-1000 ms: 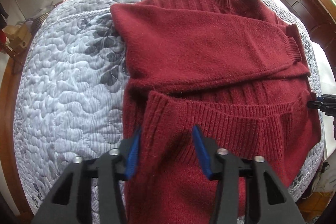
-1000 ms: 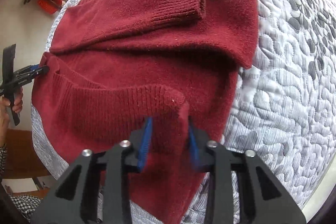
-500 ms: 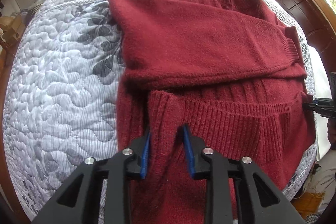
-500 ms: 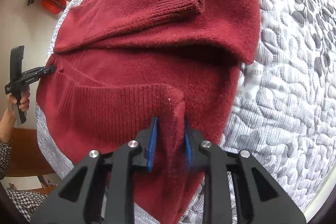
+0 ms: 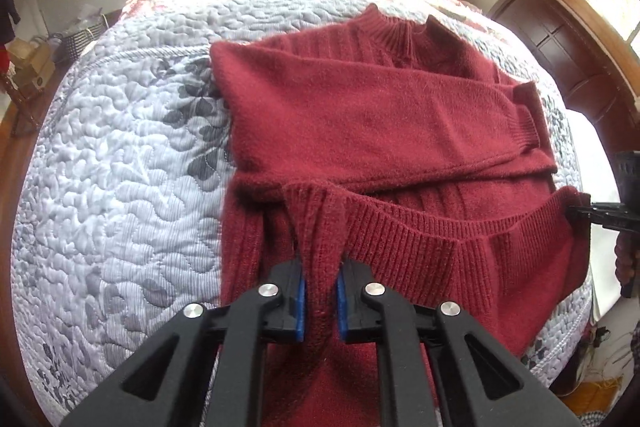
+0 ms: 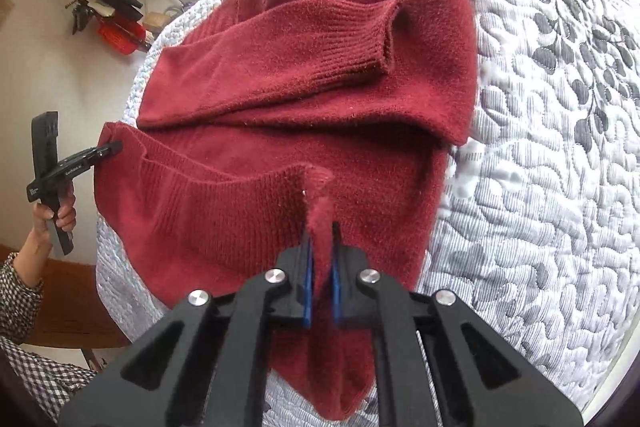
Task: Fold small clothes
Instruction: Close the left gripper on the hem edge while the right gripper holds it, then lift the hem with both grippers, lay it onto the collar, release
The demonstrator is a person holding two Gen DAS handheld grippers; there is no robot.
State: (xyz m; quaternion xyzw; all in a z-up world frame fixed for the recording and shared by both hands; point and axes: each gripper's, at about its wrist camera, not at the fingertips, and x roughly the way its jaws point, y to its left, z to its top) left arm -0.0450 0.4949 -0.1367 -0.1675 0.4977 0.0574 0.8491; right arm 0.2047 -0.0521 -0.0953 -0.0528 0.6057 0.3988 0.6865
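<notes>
Spread over the grey quilted bedspread [image 5: 120, 187] lies the dark red knitted sweater [image 5: 380, 131], sleeves crossed. Your left tongs [image 5: 320, 297] and right tongs [image 6: 320, 279] each pinch a hem corner. Lift unevenly and those sleeves may slide loose.

You have one dark red knitted sweater [image 5: 360, 123], one grey-and-white quilted bedspread [image 5: 120, 167] and two black two-finger grippers with blue pads, the left gripper [image 5: 319, 297] and the right gripper [image 6: 321, 291].
</notes>
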